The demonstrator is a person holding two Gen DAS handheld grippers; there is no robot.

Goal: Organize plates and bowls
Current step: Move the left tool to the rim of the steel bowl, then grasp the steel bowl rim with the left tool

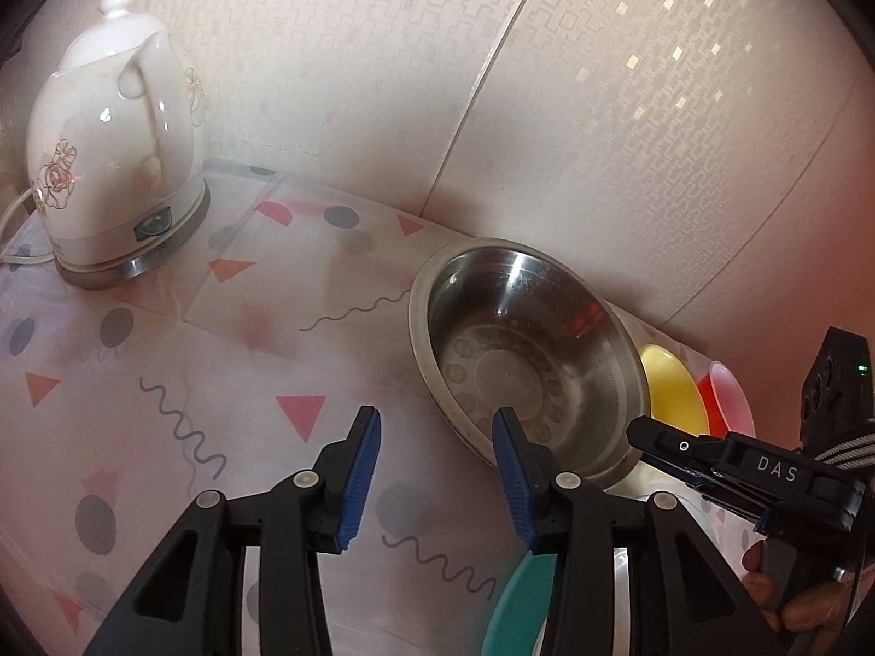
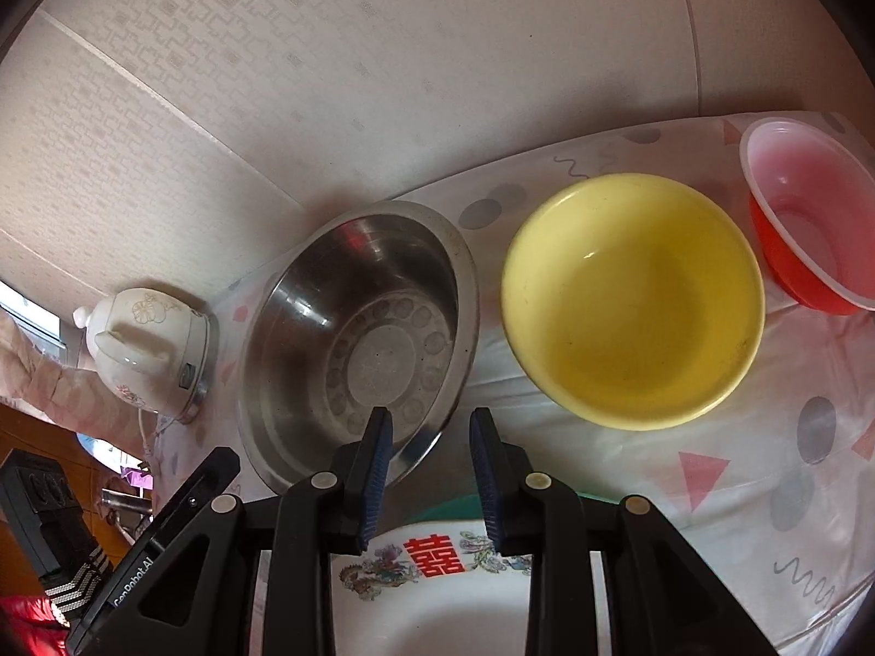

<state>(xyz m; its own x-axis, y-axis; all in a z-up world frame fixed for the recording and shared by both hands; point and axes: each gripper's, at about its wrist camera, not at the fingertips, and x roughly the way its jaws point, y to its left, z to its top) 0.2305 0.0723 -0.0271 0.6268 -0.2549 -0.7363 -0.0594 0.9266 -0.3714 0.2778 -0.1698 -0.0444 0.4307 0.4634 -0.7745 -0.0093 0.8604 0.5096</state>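
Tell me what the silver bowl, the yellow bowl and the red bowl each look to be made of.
Silver bowl: metal, likely stainless steel; brushed, mirror-like walls with a stamped ring of circles in the base. Yellow bowl: opaque with a soft sheen, probably plastic or melamine, though glazed ceramic is possible. Red bowl: thin, translucent plastic by its look; light glows through the wall and the rim is pale.

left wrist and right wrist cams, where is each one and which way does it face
Left wrist: sits on the left tool, angled down at the table; sees kettle, steel bowl; own fingers, the right tool and a hand show.
Right wrist: sits on the right tool, angled down; sees steel bowl, yellow bowl, red bowl, plate; own fingers, left tool body show.
Shared: kettle, all three bowls.
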